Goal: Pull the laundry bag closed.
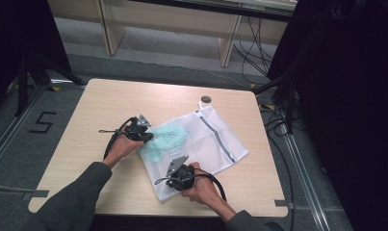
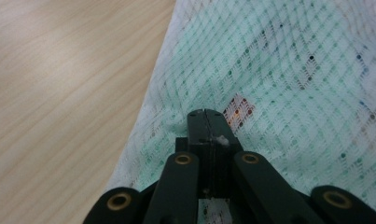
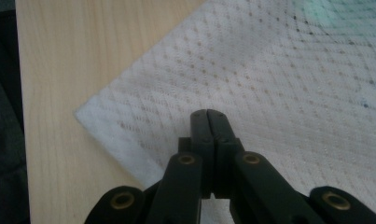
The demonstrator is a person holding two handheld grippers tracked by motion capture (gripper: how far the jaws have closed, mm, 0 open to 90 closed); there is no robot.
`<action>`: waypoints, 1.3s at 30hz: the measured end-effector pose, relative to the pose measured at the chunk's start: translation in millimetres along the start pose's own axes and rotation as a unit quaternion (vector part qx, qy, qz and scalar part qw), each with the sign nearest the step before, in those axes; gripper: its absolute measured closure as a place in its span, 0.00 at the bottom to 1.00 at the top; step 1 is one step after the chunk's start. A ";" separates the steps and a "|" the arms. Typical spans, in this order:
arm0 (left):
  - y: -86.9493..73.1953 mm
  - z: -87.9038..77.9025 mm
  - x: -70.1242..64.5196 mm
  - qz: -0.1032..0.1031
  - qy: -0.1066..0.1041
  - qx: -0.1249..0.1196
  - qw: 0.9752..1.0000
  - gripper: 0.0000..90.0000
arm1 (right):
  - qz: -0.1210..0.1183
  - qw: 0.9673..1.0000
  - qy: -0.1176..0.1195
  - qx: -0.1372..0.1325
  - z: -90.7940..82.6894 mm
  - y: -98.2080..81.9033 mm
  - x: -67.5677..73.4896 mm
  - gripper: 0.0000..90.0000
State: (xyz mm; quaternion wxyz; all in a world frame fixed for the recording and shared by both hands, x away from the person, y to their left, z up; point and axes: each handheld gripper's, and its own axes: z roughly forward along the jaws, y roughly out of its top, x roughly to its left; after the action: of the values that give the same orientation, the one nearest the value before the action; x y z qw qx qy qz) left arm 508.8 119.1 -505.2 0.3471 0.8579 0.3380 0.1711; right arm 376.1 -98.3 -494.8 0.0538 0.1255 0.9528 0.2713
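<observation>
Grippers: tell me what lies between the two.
In the high view, white mesh bag with mint cloth inside spans from left gripper to right gripper.

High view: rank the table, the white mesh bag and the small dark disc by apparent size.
1. Table
2. White mesh bag
3. Small dark disc, tiny, lying just beyond the bag's far corner

A white mesh laundry bag [image 1: 208, 139] lies flat on the light wooden table [image 1: 109, 103], set at a slant, with a grey zipper stripe [image 1: 218, 137] running across its far half. Through the netting a pale mint-green cloth [image 1: 165, 139] shows, bunched up in the bag's left part. Up close, the cloth carries tiny coloured dots and a small reddish patch [image 2: 238, 109].
</observation>
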 end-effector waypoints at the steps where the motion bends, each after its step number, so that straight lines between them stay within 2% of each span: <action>1: 1.4 0.7 0.7 0.004 0.001 -0.003 1.000 1.00 | 0.003 1.000 0.004 -0.001 1.2 1.4 0.6 1.00; 5: 2.9 -2.6 1.6 0.007 0.002 -0.005 1.000 1.00 | -0.001 1.000 0.003 -0.007 4.2 4.4 2.9 1.00; 6: 3.4 -4.9 1.4 0.002 0.004 -0.011 1.000 1.00 | 0.007 1.000 0.008 -0.016 2.4 2.2 1.3 1.00; 7: 5.1 -8.7 1.1 0.006 0.005 -0.011 1.000 1.00 | 0.011 1.000 0.008 -0.022 -0.6 1.0 -1.2 1.00; 8: 6.3 -12.3 -0.7 0.006 0.005 -0.021 1.000 1.00 | 0.011 1.000 0.008 -0.022 -0.6 1.0 -1.2 1.00; 9: 7.6 -16.5 -4.2 0.004 0.001 -0.031 1.000 1.00 | 0.027 0.999 0.006 -0.028 -5.8 -0.6 -3.4 1.00; 10: 8.1 -23.2 -10.4 0.008 -0.003 -0.040 0.999 1.00 | 0.025 0.999 0.000 -0.038 -11.3 -2.5 -8.8 1.00; 11: 7.3 -28.0 -14.6 0.012 -0.010 -0.043 0.999 1.00 | 0.031 0.999 -0.008 -0.039 -20.4 -6.4 -15.9 1.00; 12: 1.5 -39.3 -28.6 0.010 -0.032 -0.047 0.998 1.00 | 0.043 0.998 -0.033 -0.044 -31.8 -15.7 -27.2 1.00; 13: 1.5 -39.3 -28.6 0.010 -0.032 -0.047 0.998 1.00 | 0.048 0.997 -0.046 -0.042 -38.4 -22.5 -34.8 1.00; 14: -2.1 -44.5 -35.5 0.006 -0.041 -0.049 0.998 1.00 | 0.048 0.997 -0.046 -0.042 -38.4 -22.5 -34.8 1.00; 15: -7.7 -49.6 -44.3 -0.007 -0.061 -0.056 0.997 1.00 | 0.071 0.995 -0.060 -0.039 -44.9 -30.6 -41.3 1.00; 16: -15.8 -56.0 -55.7 -0.015 -0.083 -0.054 0.995 1.00 | 0.088 0.992 -0.087 -0.032 -55.4 -49.1 -57.1 1.00; 17: -15.8 -56.0 -55.7 -0.015 -0.083 -0.054 0.995 1.00 | 0.100 0.990 -0.091 -0.025 -58.4 -55.6 -61.8 1.00; 18: -19.9 -59.0 -62.0 -0.019 -0.094 -0.052 0.994 1.00 | 0.100 0.990 -0.091 -0.025 -58.4 -55.6 -61.8 1.00; 19: -24.1 -61.5 -69.1 -0.026 -0.101 -0.048 0.993 1.00 | 0.110 0.989 -0.098 -0.018 -61.0 -63.0 -66.8 1.00; 20: -28.4 -63.2 -74.2 -0.012 -0.106 -0.041 0.993 1.00 | 0.130 0.986 -0.108 -0.009 -64.8 -75.2 -73.3 1.00; 22: -31.4 -63.6 -75.7 -0.008 -0.112 -0.031 0.993 1.00 | 0.133 0.985 -0.110 -0.004 -65.6 -79.6 -75.8 1.00; 23: -34.4 -61.1 -79.1 -0.020 -0.112 -0.027 0.993 1.00 | 0.132 0.985 -0.112 0.005 -67.1 -84.7 -78.8 1.00; 24: -35.2 -60.0 -78.2 -0.004 -0.108 -0.012 0.994 1.00 | 0.144 0.983 -0.111 0.006 -66.6 -85.6 -77.9 1.00; 25: -36.5 -56.7 -79.2 -0.011 -0.110 -0.009 0.994 1.00 | 0.140 0.984 -0.111 0.007 -65.9 -85.8 -78.3 1.00; 26: -37.4 -54.1 -77.3 -0.004 -0.110 0.000 0.994 1.00 | 0.142 0.984 -0.107 0.012 -64.6 -85.3 -77.8 1.00; 27: -37.9 -51.1 -74.3 0.002 -0.105 0.007 0.994 1.00 | 0.131 0.985 -0.107 0.015 -62.0 -85.2 -77.8 1.00; 29: -38.7 -46.4 -69.5 0.017 -0.075 0.028 0.997 1.00 | 0.122 0.987 -0.100 0.032 -58.5 -84.8 -77.1 1.00; 31: -39.4 -44.3 -64.3 0.015 -0.075 0.031 0.997 1.00 | 0.113 0.988 -0.102 0.030 -56.2 -84.9 -76.2 1.00; 32: -40.4 -43.0 -62.1 0.001 -0.079 0.031 0.996 1.00 | 0.115 0.988 -0.097 0.036 -57.0 -83.2 -75.9 1.00; 33: -40.5 -43.0 -61.0 -0.002 -0.078 0.028 0.997 1.00 | 0.117 0.988 -0.097 0.037 -57.0 -82.9 -75.2 1.00; 35: -40.5 -43.1 -57.0 -0.002 -0.076 0.031 0.997 1.00 | 0.118 0.988 -0.096 0.036 -56.3 -82.5 -73.7 1.00; 37: -40.9 -44.6 -51.3 0.003 -0.067 0.036 0.997 1.00 | 0.105 0.990 -0.092 0.034 -55.5 -81.4 -72.6 1.00; 39: -42.6 -46.0 -46.8 -0.008 -0.069 0.039 0.997 1.00 | 0.106 0.990 -0.082 0.037 -54.2 -78.4 -67.7 1.00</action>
State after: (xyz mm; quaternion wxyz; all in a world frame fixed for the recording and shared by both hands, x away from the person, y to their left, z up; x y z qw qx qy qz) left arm 431.5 131.1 -506.0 0.3369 0.8780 0.3262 0.0957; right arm 415.6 -208.1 -488.2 0.0980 0.2499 0.9358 0.2285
